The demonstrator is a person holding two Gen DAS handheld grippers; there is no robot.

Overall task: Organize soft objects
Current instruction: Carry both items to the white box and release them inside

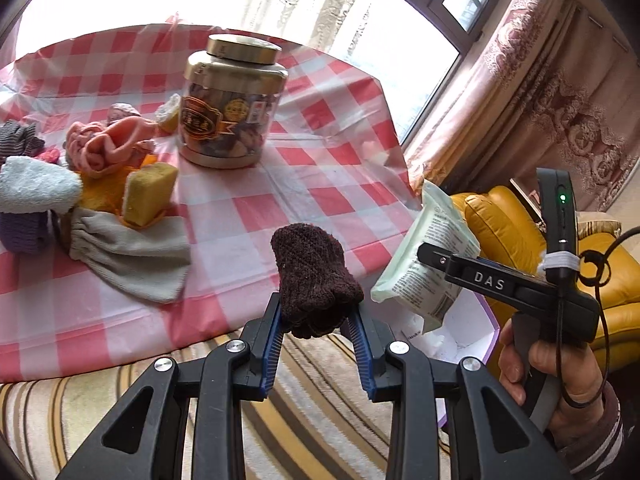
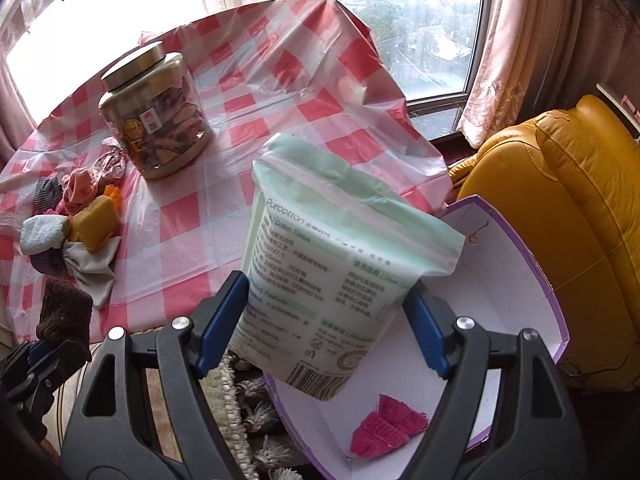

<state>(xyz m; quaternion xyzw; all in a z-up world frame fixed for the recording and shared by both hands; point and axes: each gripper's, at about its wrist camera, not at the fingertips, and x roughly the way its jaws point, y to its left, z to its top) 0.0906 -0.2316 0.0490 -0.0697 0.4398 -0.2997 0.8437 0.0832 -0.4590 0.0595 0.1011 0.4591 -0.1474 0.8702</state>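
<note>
The left gripper [image 1: 316, 320] has its jaws drawn in and clamped on a dark brown knitted sock [image 1: 314, 280], which is held off the worktop's [image 1: 312, 184] near edge, above a striped rug [image 1: 312, 408]. The right gripper [image 2: 326, 320] has its jaws spread wide and pressed on both sides of a pale green tissue pack [image 2: 328, 264], held above an open white box [image 2: 500, 280] with purple edges that stands beside the worktop's near right corner. A pink knitted piece [image 2: 386, 424] lies on the box floor. On the checked worktop, a gold-lidded jar [image 1: 232, 100] stands near the middle. Along the left edge lies a heap of soft things: a peach cloth [image 1: 108, 144], a yellow sponge [image 1: 148, 192], a white towel roll [image 1: 36, 184] and a grey pouch [image 1: 132, 256].
</note>
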